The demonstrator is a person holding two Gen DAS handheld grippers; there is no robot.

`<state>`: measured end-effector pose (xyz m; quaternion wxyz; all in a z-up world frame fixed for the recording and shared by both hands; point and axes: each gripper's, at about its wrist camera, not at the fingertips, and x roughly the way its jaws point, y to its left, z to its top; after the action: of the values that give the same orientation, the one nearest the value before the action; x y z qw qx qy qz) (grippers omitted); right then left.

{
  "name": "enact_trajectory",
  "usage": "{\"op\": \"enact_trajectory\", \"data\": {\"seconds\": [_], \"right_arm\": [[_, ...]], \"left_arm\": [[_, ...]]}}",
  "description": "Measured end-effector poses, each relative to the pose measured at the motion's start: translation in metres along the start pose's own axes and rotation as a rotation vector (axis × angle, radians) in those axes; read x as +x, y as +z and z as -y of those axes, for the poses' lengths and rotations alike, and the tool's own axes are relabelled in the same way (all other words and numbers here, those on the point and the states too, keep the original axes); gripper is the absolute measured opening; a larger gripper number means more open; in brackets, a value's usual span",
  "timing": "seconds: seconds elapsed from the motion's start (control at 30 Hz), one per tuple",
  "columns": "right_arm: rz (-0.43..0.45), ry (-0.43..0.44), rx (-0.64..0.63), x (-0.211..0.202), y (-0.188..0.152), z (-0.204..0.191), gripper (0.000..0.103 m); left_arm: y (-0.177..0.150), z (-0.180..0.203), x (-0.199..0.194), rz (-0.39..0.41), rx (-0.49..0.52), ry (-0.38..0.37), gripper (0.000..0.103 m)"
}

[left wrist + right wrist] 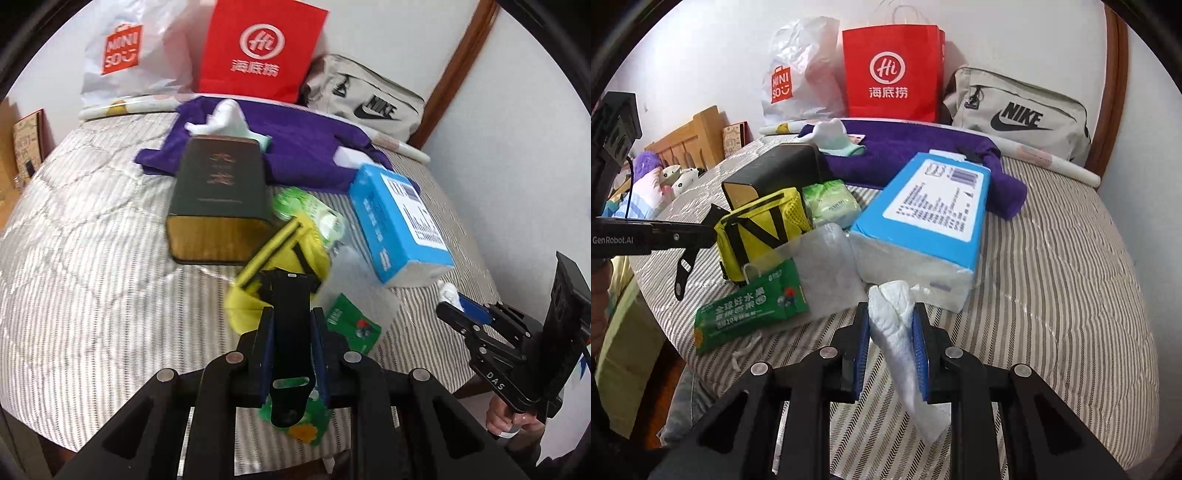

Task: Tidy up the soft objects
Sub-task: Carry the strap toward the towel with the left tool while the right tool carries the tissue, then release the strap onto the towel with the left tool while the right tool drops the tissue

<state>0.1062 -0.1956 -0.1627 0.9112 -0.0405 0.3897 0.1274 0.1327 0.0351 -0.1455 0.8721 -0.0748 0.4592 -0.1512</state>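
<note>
My left gripper [291,314] is shut on the black strap [290,306] of a yellow pouch [280,254], which hangs just ahead of the fingers; the pouch also shows in the right wrist view [764,229], with the left gripper [713,229] at its left side. My right gripper [891,314] is shut on a crumpled white tissue [897,332] above the striped bed [1052,295]; it also shows at the right of the left wrist view [454,306]. A purple towel [295,147] with white socks [225,118] on it lies at the back.
A blue tissue pack [923,221], a dark box [221,199], a green wipes pack [831,203], a green paper bag [750,310] and clear bubble wrap [827,273] lie on the bed. A Miniso bag [798,74], red bag [890,74] and Nike bag [1019,114] stand by the wall.
</note>
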Motion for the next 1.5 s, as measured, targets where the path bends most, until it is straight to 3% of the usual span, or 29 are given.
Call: {"op": "enact_trajectory", "data": {"seconds": [0.47, 0.83, 1.5], "right_arm": [[0.042, 0.023, -0.002, -0.013, 0.042, 0.003, 0.022], [0.076, 0.034, -0.018, -0.003, 0.101, 0.014, 0.022], [0.071, 0.050, 0.024, 0.060, 0.196, 0.062, 0.022]], "left_arm": [[0.028, -0.037, -0.016, 0.038, -0.078, 0.000, 0.018], [0.080, -0.044, -0.012, 0.052, -0.082, -0.013, 0.018], [0.180, -0.035, 0.045, 0.021, -0.039, -0.025, 0.018]]}}
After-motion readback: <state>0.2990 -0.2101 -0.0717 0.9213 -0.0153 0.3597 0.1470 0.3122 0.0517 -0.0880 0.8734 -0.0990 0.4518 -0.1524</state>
